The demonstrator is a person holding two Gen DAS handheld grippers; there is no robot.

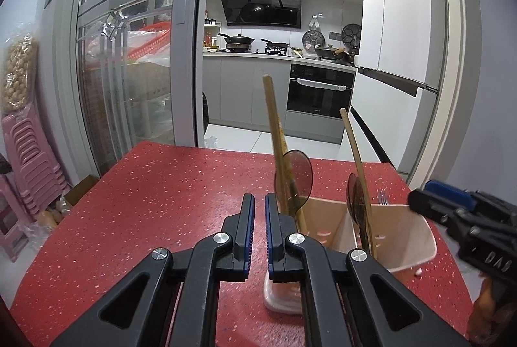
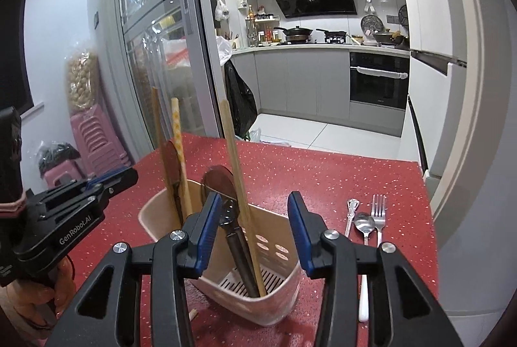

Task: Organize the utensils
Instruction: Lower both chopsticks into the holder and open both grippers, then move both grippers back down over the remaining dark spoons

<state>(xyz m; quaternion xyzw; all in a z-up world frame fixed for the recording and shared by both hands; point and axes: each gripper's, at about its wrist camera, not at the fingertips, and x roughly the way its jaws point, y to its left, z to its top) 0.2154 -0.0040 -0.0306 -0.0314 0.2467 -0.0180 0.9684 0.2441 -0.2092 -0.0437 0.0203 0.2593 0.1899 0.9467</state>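
Note:
A pink utensil holder [image 2: 278, 292] stands on the red table [image 2: 323, 172]. It also shows in the left wrist view [image 1: 410, 237]. It holds wooden chopsticks [image 2: 234, 159], dark translucent spoons [image 2: 218, 182] and a patterned stick [image 2: 179, 146]. A fork [image 2: 378, 217] and two metal spoons [image 2: 363, 226] lie on the table to the holder's right. My right gripper [image 2: 255, 230] is open and empty just above the holder's near compartment. My left gripper [image 1: 259, 230] is nearly closed with a narrow gap and empty, left of the holder.
A glass sliding door [image 1: 129, 56] stands at the left, with stacked pink stools [image 1: 29, 166] by it. The kitchen with an oven [image 1: 318, 95] lies beyond the table's far edge. A fridge [image 1: 404, 24] is at the right.

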